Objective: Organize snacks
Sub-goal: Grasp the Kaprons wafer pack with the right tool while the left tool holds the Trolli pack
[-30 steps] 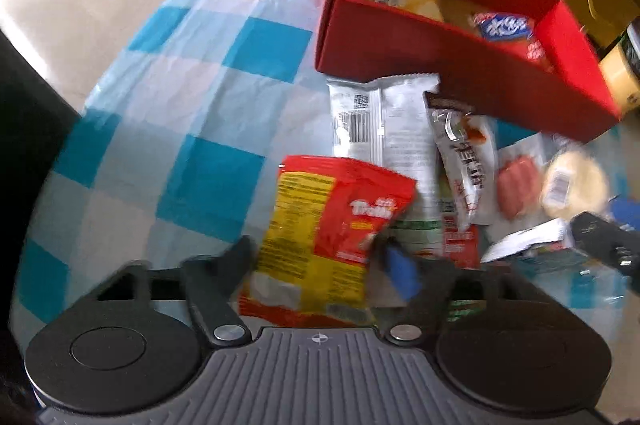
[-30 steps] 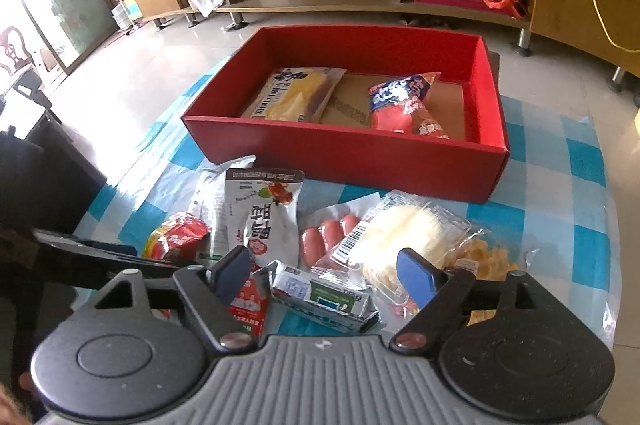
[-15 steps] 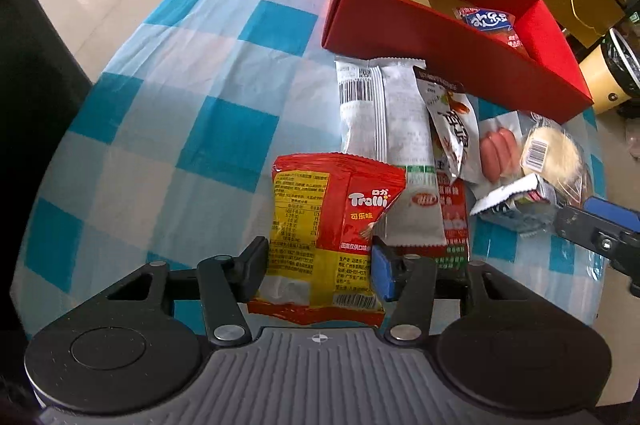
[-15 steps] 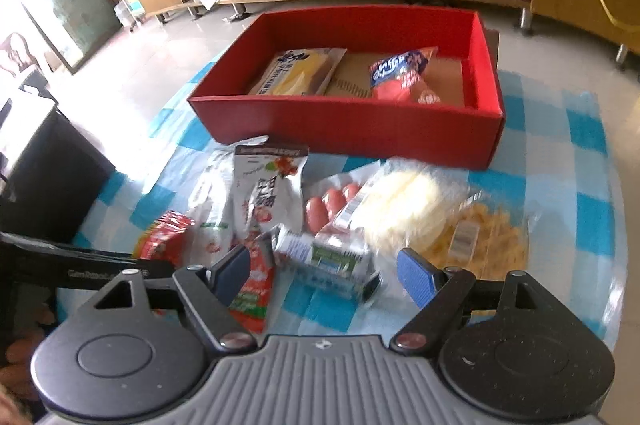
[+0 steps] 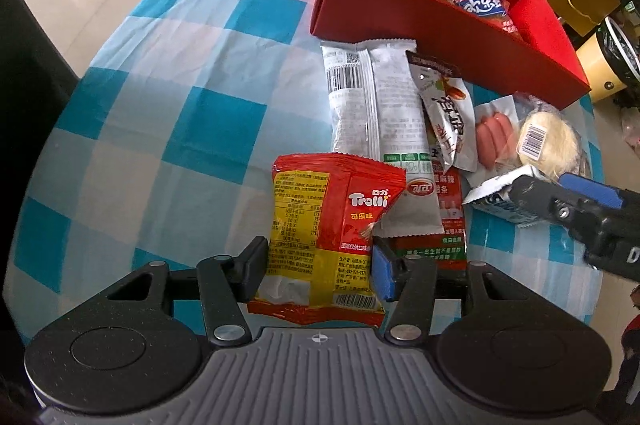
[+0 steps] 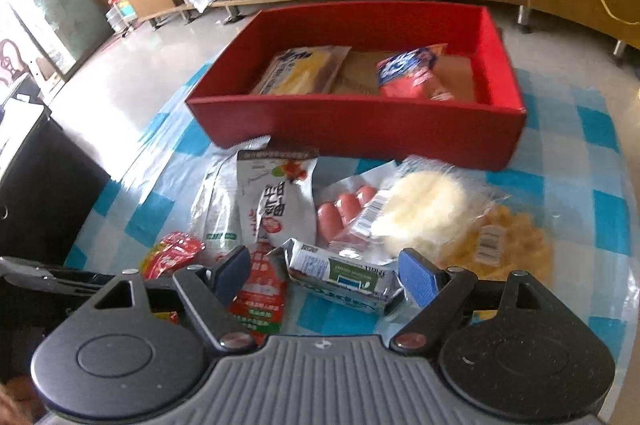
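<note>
A: What changed?

B: Your left gripper (image 5: 318, 263) has narrowed since a second ago; its jaws now sit against both sides of the Trolli gummy bag (image 5: 326, 225). Your right gripper (image 6: 322, 277) has dropped in, jaws wide, straddling the small foil-wrapped carton (image 6: 340, 275), not pinching yet.

A: Meaning?

B: Likely two pickups headed for the red cardboard box (image 6: 360, 129) straight ahead, which already holds two packets.

A: Materials?

B: Bag's crinkly glossy film, soft, puffy. Carton's boxy with crumpled ends. Checked plastic tablecloth (image 5: 160, 85) looks slick.
</note>
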`<state>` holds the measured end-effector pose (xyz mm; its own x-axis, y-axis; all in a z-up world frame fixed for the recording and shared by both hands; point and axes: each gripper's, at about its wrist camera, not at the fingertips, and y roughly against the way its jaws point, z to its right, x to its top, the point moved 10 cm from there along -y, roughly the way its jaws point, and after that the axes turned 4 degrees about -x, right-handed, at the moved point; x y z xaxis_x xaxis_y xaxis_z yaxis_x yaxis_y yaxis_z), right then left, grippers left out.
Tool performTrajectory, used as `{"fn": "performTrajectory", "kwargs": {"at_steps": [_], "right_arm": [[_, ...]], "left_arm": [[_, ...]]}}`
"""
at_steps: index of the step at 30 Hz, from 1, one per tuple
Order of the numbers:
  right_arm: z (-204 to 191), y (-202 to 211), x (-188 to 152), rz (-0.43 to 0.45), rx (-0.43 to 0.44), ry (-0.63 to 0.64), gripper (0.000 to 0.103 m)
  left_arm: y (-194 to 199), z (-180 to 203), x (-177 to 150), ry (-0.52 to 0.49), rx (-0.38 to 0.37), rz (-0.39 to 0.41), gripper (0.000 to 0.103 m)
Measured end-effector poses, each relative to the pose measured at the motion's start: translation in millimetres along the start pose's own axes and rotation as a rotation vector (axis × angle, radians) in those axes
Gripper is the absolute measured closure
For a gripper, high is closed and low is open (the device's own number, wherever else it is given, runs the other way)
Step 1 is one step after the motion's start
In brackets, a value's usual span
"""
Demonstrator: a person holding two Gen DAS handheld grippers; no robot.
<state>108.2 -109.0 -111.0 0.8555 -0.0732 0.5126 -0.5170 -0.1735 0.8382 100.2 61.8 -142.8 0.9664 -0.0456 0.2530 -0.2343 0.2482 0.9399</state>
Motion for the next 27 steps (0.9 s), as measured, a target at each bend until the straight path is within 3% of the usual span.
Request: {"fn": "performTrajectory", "kwargs": {"at_steps": [2,4,7,13,19,24,27], "right_arm": [[0.1,-6.0,-6.8,-0.016,0.003,0.005,0.028],[0.8,-5.4,-9.7,-0.022,0.004,0.008,0.047],[1.8,6.0,-22.8,-0.044,0.046,-0.015,0.054],[-4.8,19.1,-55.9,-0.131,0.158,-0.124,0.054],[-1.3,10.7,-44.2,-0.096,0.101,-0.142,0.048],[-23.7,-10.9,-34.5,-0.089,0.015,0.137,0.046],[-28.4,-22.6,-40.6,-0.128,0.019,0.264,0.036]], "left_arm": [[-1.5,0.1,-0.4,-0.002,0.001,-0.005,0.042],[-0.5,0.5,-0.4,-0.006,0.003,-0.002,0.042],[0.9,2.1,0.0,-0.010,0.000,0.000,0.041],[1.6,4.8,-0.7,-0.015,-0.013,-0.005,0.041],[3.6,2.0,-0.6,-0.007,-0.004,0.005,0.041],[7.0,5.4,0.2,-0.033,-0.001,0.019,0.042],[7.0,5.3,-0.6,-0.052,-0.002,0.021,0.041]]}}
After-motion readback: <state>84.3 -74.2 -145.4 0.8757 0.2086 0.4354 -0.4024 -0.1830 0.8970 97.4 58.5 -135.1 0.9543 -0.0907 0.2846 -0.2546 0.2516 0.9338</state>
